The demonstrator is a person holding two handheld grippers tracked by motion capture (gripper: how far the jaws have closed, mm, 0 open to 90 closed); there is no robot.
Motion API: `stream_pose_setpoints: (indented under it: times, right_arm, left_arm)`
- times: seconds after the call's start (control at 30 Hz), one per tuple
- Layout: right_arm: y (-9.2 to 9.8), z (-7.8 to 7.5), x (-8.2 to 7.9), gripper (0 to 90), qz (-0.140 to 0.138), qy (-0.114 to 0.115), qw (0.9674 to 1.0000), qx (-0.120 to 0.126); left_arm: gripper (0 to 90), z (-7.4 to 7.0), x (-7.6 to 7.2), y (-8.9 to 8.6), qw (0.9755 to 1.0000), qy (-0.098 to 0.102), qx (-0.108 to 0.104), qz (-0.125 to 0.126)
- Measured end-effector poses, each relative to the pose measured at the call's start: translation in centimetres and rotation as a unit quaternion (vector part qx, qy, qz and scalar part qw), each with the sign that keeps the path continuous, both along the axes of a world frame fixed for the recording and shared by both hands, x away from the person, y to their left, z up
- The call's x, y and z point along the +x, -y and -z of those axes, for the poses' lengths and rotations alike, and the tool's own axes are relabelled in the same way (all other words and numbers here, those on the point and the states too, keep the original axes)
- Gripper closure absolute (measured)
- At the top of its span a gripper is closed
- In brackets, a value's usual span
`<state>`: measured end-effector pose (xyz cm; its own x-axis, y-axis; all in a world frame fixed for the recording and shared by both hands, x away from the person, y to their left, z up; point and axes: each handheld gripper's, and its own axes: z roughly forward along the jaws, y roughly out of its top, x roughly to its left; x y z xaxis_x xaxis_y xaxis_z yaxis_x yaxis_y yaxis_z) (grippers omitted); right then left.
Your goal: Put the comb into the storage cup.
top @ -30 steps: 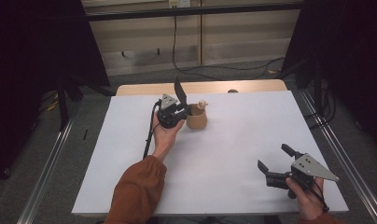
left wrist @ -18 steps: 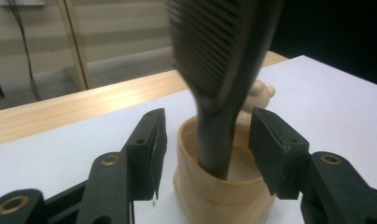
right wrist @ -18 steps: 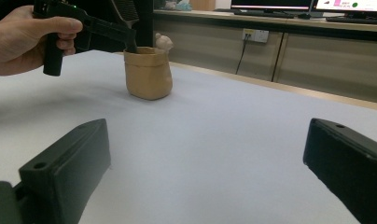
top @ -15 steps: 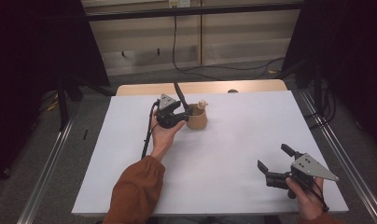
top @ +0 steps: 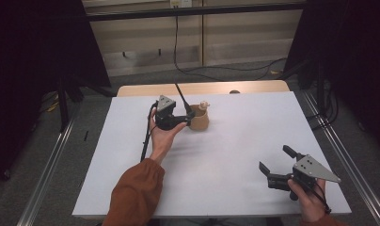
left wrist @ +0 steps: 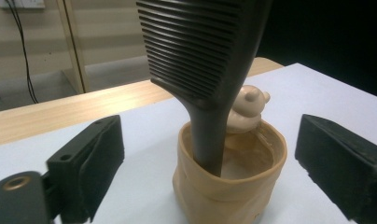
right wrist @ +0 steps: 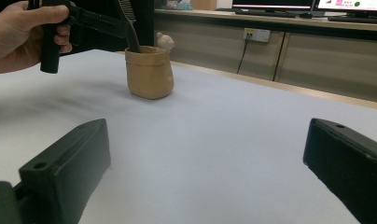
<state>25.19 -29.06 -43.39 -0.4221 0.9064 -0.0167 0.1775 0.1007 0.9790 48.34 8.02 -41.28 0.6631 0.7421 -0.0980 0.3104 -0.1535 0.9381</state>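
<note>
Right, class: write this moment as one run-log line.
left gripper: open, jaws just opening, clear of comb | comb: standing handle-down in tan cup | right gripper: open, empty, apart

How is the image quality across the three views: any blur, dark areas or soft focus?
High view: the white table is evenly lit, its surroundings fall to near black, shadows are soft. Left gripper view: the comb and cup are fairly sharp, the near tongs slightly soft, upper right corner dark. Right gripper view: the cup is sharp, the near tongs blurred, with bright monitors at the top edge.
</note>
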Motion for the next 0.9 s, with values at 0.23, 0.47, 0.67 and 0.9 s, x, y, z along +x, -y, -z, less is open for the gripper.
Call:
stream_pose_setpoints:
  times: [0.23,0.47,0.67,0.9]
  right_arm:
    - [0.0,0.0,0.0,0.1,0.001,0.001,1.0,0.001]
    - [0.0,0.0,0.0,0.1,0.002,0.001,1.0,0.001]
    - [0.0,0.0,0.0,0.1,0.002,0.001,1.0,0.001]
    - [0.1,0.1,0.0,0.1,0.005,0.0,1.0,0.001]
  left_arm:
    - [1.6,-0.3,-0.9,-0.3,0.9995,0.026,0.005,0.018]
    - [1.9,-0.6,-1.5,-0.5,0.9993,0.034,-0.011,0.013]
    - [1.9,-0.5,-1.9,-1.1,0.9984,0.045,-0.035,0.004]
    - [2.2,-0.6,-2.6,-1.8,0.9975,0.059,-0.041,0.002]
